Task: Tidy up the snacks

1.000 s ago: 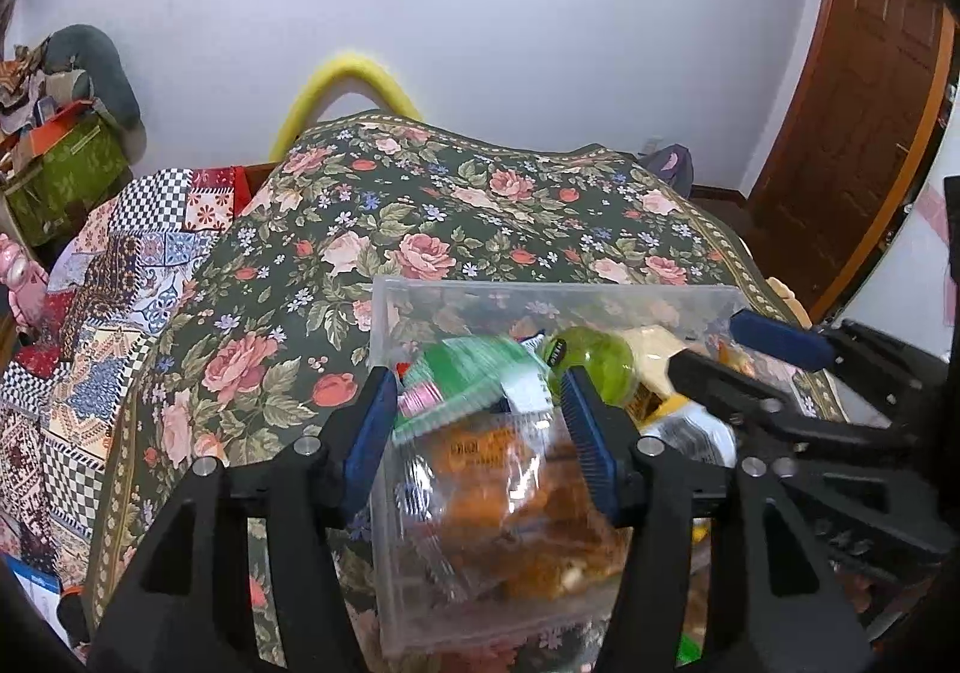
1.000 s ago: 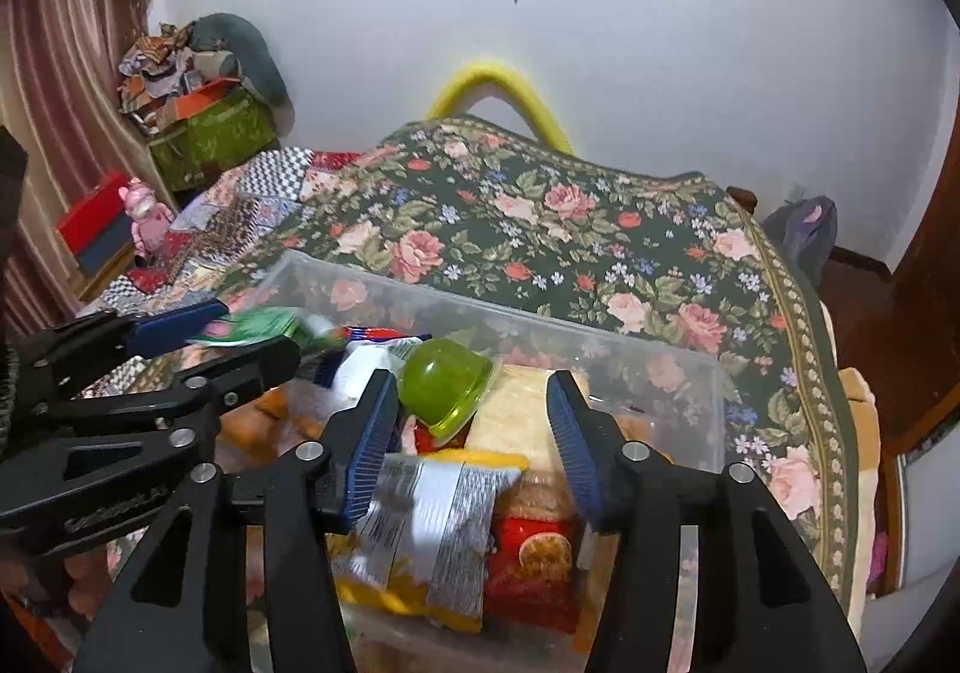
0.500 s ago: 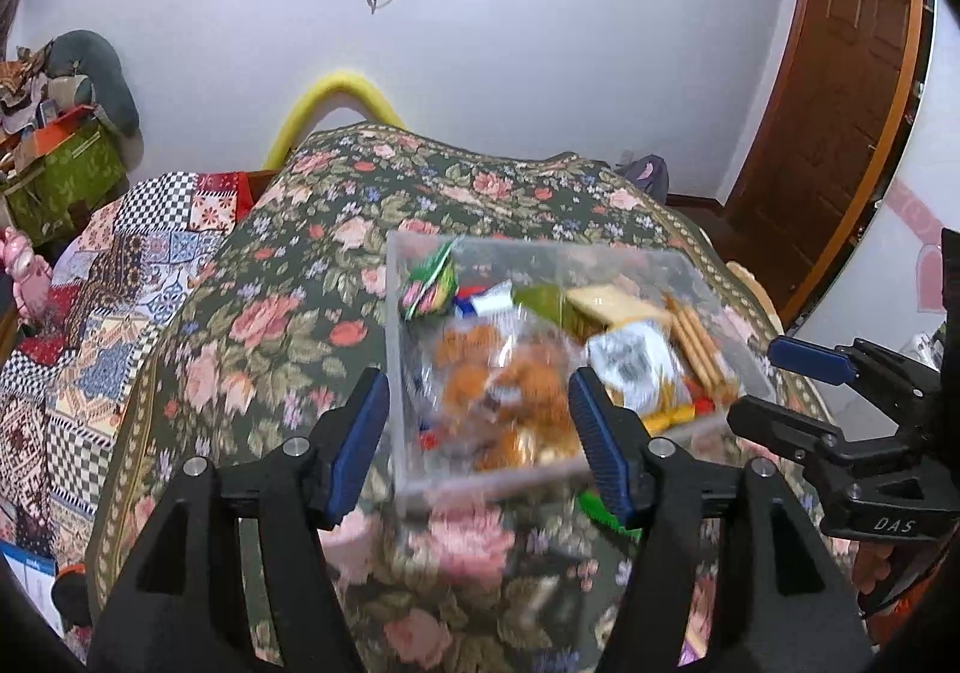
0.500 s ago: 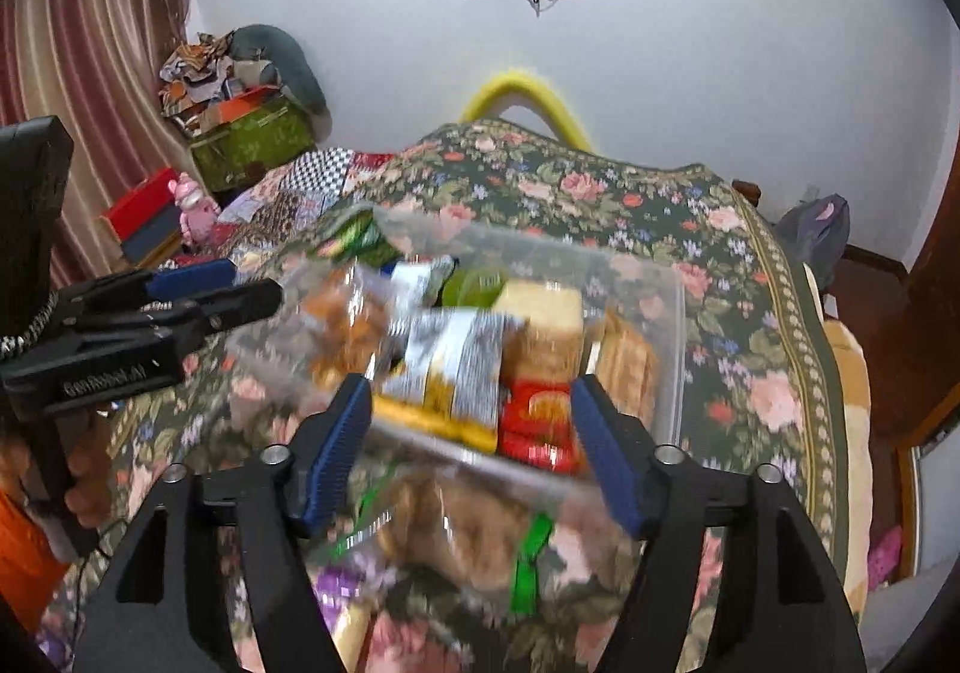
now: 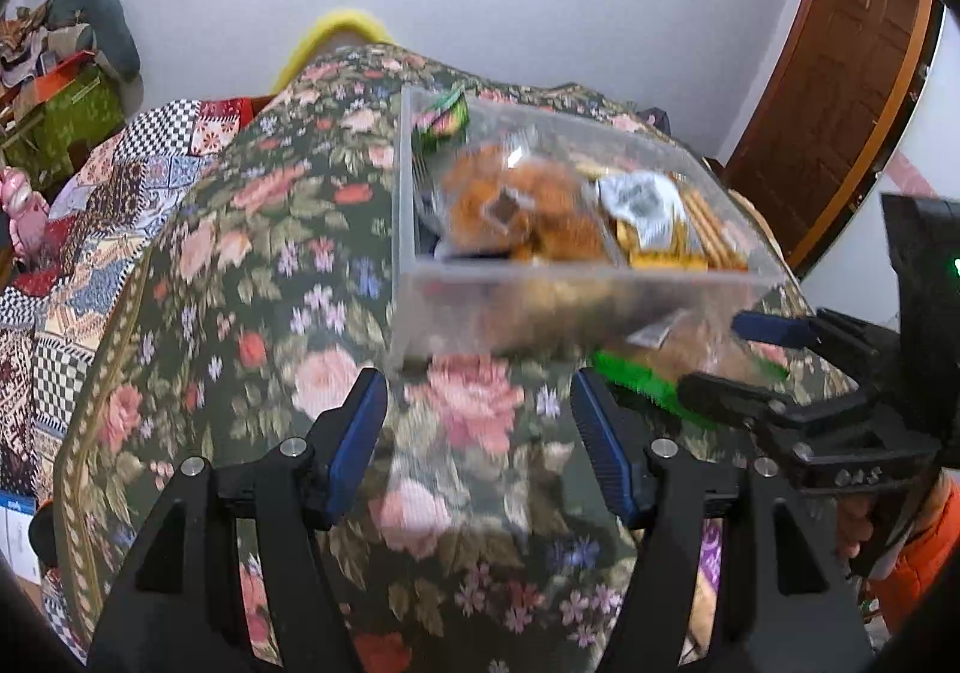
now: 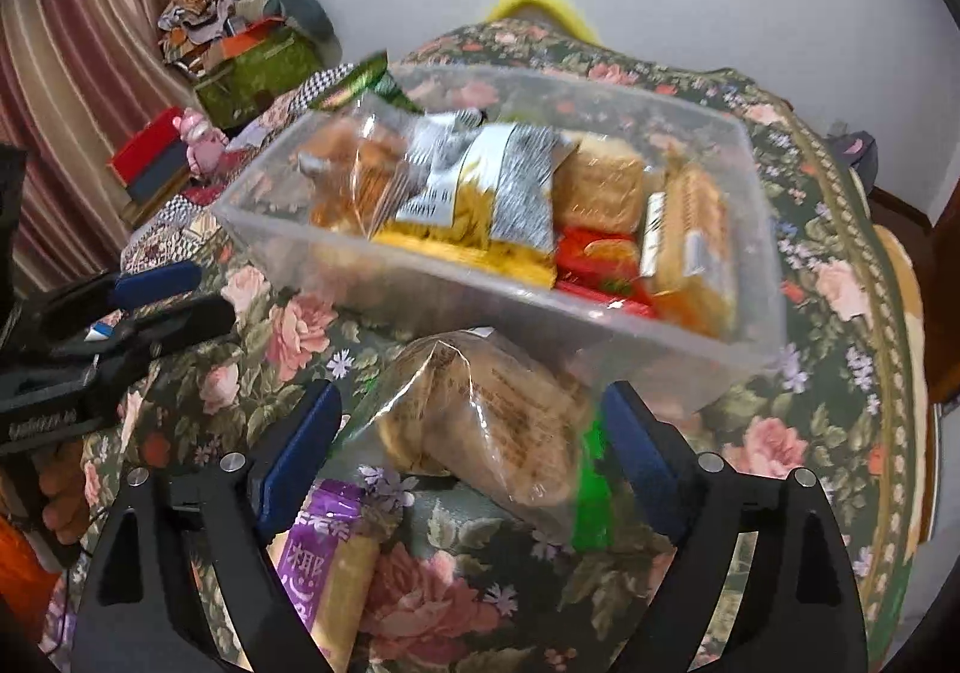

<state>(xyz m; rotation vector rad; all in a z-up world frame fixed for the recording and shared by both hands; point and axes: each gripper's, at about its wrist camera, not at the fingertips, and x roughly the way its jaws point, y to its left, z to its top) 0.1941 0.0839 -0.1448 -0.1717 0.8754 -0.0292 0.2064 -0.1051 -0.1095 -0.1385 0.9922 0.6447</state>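
My right tongs (image 6: pixel 471 445) stand wide, their jaws just having opened further, and the clear bag of round biscuits (image 6: pixel 486 427) lies between them on the flowered bedspread (image 6: pixel 288 337), with neither pad pressing on it. I judge I have spread them this far because the bag is bulky and puffy and needs a broad straddle before any squeeze. Its green sealed edge (image 6: pixel 591 487) runs just inside my right-hand pad (image 6: pixel 639 463), so a close there might catch only the seam and not the body.

Just beyond these tongs sits the clear plastic tub (image 6: pixel 708 367), already crowded with packets: an orange fried snack bag (image 6: pixel 354 175), a yellow and silver packet (image 6: pixel 480 199), red wrappers (image 6: pixel 600 265) and pale biscuit stacks (image 6: pixel 690 229). That is where I take the loose snacks to belong. A purple and tan packet (image 6: pixel 324 559) lies below my left-hand pad, still outside the tub.

My left tongs (image 5: pixel 480 445) are moderately open and empty, with only bedspread between the pads. The tub (image 5: pixel 540 307) lies ahead of them and a little to the right, near but apart. I read this hand as idle, perhaps ready to steady the tub's near wall while the other loads. The view is blurred, so the tub's finer contents are hard to read from this side
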